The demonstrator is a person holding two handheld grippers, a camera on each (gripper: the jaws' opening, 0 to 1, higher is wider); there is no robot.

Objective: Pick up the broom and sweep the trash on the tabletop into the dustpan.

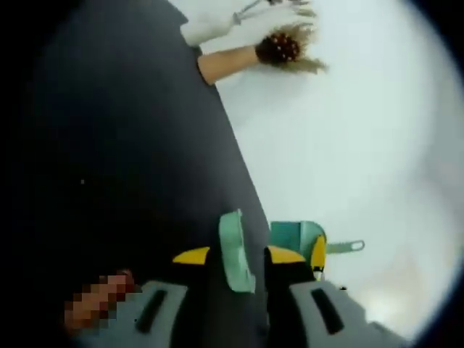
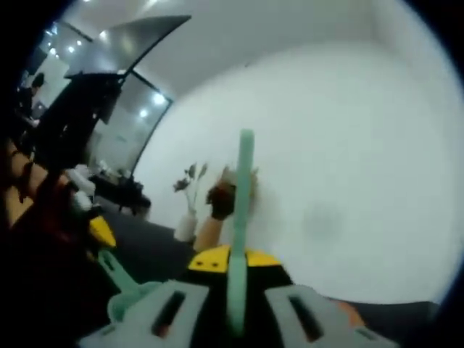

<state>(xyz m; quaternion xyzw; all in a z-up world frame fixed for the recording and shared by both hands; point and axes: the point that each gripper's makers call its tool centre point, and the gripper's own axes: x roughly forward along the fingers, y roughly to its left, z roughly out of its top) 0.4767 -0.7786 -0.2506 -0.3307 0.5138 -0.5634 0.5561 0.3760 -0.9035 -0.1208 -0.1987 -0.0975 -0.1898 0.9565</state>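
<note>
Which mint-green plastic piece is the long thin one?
The straight mint-green stick in the right gripper; the left gripper grips a short curved piece.

Lower centre of the left gripper view, the dustpan [image 1: 235,254] looks like mint-green plastic, smooth with a dull sheen. The left gripper [image 1: 239,262] has yellow tips and grey bodies that read as matt plastic. The tabletop [image 1: 341,159] is white, smooth and faintly glossy; the dark area [image 1: 123,159] at left looks matt.

In the right gripper view, the broom [image 2: 241,217] handle at centre is the same smooth green plastic. The right gripper [image 2: 233,262] shows matt grey and yellow plastic. The blur hides finer texture.
</note>
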